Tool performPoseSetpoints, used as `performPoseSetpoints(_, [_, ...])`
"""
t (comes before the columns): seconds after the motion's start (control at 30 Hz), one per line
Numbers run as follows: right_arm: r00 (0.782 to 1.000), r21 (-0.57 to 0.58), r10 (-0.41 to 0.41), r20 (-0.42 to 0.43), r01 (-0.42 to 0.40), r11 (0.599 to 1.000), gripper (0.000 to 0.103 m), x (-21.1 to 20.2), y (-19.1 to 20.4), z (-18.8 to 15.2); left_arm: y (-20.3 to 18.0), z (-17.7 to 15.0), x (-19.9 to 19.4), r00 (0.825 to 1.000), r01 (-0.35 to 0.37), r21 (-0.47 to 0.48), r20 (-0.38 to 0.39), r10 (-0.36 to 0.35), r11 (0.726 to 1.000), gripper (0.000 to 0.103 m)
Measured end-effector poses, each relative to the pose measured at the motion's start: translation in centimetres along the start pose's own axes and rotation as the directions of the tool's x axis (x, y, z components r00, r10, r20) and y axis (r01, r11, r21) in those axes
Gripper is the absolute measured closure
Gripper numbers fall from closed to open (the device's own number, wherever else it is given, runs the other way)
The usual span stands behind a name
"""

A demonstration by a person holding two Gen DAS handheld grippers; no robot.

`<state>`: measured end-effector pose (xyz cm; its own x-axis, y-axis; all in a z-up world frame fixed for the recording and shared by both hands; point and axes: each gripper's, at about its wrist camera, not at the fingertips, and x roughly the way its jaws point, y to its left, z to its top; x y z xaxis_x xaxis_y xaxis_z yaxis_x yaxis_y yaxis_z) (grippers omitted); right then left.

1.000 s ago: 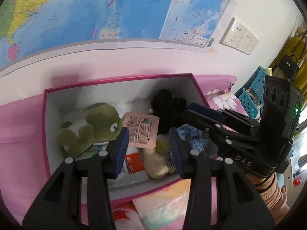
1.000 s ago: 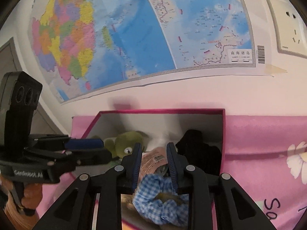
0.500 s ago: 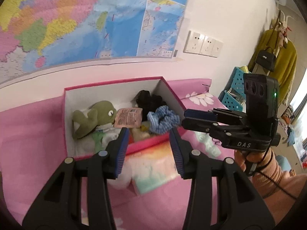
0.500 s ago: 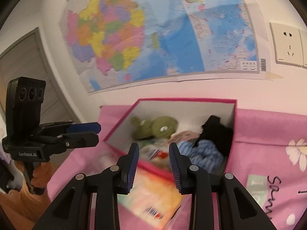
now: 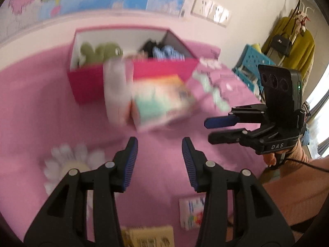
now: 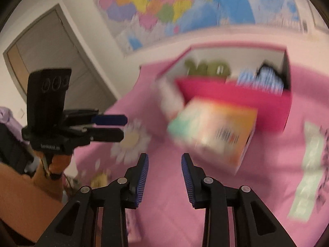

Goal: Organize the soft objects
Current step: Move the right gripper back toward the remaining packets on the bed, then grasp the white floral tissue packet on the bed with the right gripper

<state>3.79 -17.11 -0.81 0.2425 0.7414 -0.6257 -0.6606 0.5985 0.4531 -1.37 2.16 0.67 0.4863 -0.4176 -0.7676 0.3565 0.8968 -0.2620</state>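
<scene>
Both grippers are hanging over the pink bedspread (image 5: 30, 123) with nothing between their fingers. On the left wrist feed I'm seeing the left gripper (image 5: 160, 154) with its blue ribbed pads (image 5: 131, 160) standing moderately apart, bare pink cloth showing through the gap. The right gripper (image 6: 163, 168) is doing the same on its own feed, its gap a little narrower and not touching anything. From the left camera the right gripper is showing side-on, its fingers held apart and empty.

Soft things are sitting in the pink box (image 5: 164, 70) against the wall: a green plush toy (image 5: 100, 51) at the left end, a blue checked scrunchie (image 5: 168, 52) and something black (image 5: 149, 44) at the right end. A colourful flat pack (image 5: 162, 103) is lying on the bedspread just in front of the box, and a pale packet (image 5: 117, 94) is leaning at the box's front wall beside it. Two more small packs, one white (image 5: 191, 212) and one yellowish (image 5: 148, 236), are lying close under the left gripper.

Reading labels now: "DAS" is printed on the right gripper's body. The left gripper's lettering is too blurred for me to read, and so is the barcode side of the flat pack. A map (image 6: 185, 4) is hanging on the wall behind.
</scene>
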Motion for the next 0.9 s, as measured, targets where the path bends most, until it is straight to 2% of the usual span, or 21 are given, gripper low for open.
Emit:
performPoseSetpoints(0.13, [0.992, 0.060, 0.054, -0.110, -0.047, 0.997, 0.069, 1.2, 0.4, -4.1, -0.7, -2.8, 1.2, 0.993, 0.073, -0.006, -0.093, -0.073, 0.997, 0.056])
performPoseSetpoints(0.2, [0.986, 0.093, 0.077, -0.150, -0.063, 0.994, 0.069, 1.5, 0.5, -5.7, -1.5, -4.2, 2.0, 0.983, 0.093, -0.002, -0.158, -0.092, 0.996, 0.056])
performPoseSetpoints(0.33, [0.974, 0.147, 0.119, -0.194, -0.091, 0.985, 0.068, 1.7, 1.0, -8.3, -2.5, -5.8, 2.6, 0.966, 0.138, 0.010, -0.224, -0.132, 0.990, 0.056])
performPoseSetpoints(0.43, [0.969, 0.178, 0.154, -0.195, -0.120, 0.977, 0.068, 1.4, 1.2, -9.0, -3.1, -6.8, 2.7, 0.955, 0.148, 0.024, -0.263, -0.137, 0.989, 0.056])
performPoseSetpoints(0.53, [0.960, 0.189, 0.192, -0.204, -0.154, 0.970, 0.068, 1.3, 2.0, -9.6, -3.2, -7.3, 2.7, 0.948, 0.152, 0.027, -0.286, -0.138, 0.988, 0.056])
performPoseSetpoints(0.7, [0.953, 0.177, 0.209, -0.220, -0.172, 0.969, 0.068, 1.7, 3.0, -10.3, -3.1, -7.9, 2.9, 0.940, 0.173, 0.007, -0.298, -0.164, 0.985, 0.056])
performPoseSetpoints(0.8, [0.959, 0.167, 0.196, -0.207, -0.163, 0.972, 0.071, 2.0, 3.3, -10.2, -3.1, -7.9, 3.3, 0.939, 0.183, -0.006, -0.295, -0.177, 0.983, 0.056])
performPoseSetpoints(0.9, [0.970, 0.158, 0.145, -0.194, -0.115, 0.981, 0.075, 1.8, 3.0, -9.9, -3.0, -7.5, 3.4, 0.943, 0.190, -0.023, -0.275, -0.189, 0.981, 0.056])
